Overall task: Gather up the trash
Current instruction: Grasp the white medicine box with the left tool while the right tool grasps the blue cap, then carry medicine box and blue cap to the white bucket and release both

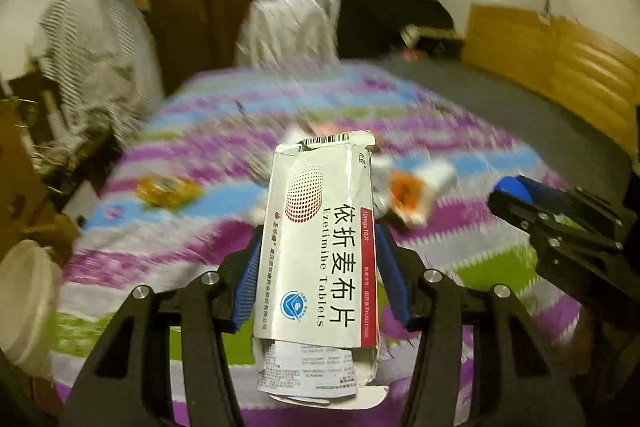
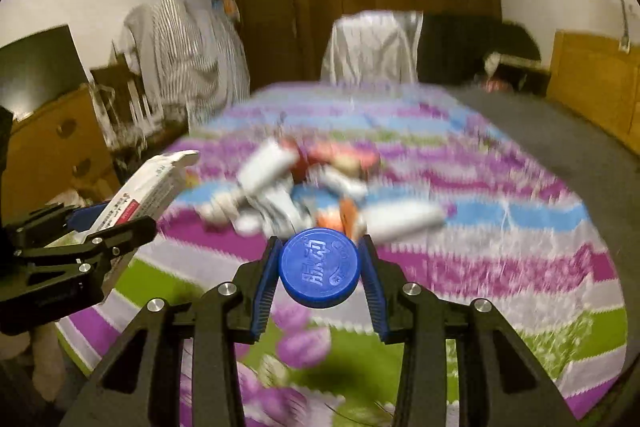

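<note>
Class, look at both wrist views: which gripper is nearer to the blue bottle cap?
Right. The right gripper grips the blue bottle cap between its fingers; the left gripper, off to the cap's left, holds a white medicine box.

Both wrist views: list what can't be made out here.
- Trash pile on the bedspread: motion blur in both views, items unidentifiable.
- Leaflet print inside the tablet box: too small.
- Left view: bottle cap mostly hidden by the right gripper's fingers.
- Trash bin: not in either view.
</note>
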A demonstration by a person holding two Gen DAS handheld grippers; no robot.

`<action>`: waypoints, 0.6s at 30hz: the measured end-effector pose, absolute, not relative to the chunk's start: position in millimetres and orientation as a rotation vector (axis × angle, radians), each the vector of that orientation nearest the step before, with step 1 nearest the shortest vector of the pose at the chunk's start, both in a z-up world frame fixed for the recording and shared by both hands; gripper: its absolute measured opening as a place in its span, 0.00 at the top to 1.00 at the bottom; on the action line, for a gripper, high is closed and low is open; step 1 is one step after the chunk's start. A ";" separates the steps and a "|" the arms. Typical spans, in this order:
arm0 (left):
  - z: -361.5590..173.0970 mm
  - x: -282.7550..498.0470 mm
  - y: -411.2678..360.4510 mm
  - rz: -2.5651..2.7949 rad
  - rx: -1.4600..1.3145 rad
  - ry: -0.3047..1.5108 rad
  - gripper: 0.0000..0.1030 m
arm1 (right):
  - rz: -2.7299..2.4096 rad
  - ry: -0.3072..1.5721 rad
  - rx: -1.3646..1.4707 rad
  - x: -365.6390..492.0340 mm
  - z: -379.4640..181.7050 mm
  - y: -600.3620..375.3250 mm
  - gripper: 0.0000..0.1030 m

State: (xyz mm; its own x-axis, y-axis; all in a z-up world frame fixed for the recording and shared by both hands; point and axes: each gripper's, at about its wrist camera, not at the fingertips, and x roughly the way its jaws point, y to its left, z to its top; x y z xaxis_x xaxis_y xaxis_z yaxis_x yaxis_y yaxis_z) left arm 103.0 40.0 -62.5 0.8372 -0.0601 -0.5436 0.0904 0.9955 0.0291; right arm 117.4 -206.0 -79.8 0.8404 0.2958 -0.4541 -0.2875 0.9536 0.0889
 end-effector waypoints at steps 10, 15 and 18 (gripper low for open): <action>-16.3 55.8 49.3 0.055 0.005 0.343 0.49 | 0.258 0.249 0.004 60.1 -15.7 -199.1 0.60; -8.0 43.5 45.6 0.065 0.005 0.308 0.49 | 0.254 0.221 0.002 43.9 -5.5 -195.1 0.60; -5.7 40.4 45.6 0.064 0.006 0.304 0.49 | 0.260 0.217 -0.002 37.0 -2.3 -193.3 0.60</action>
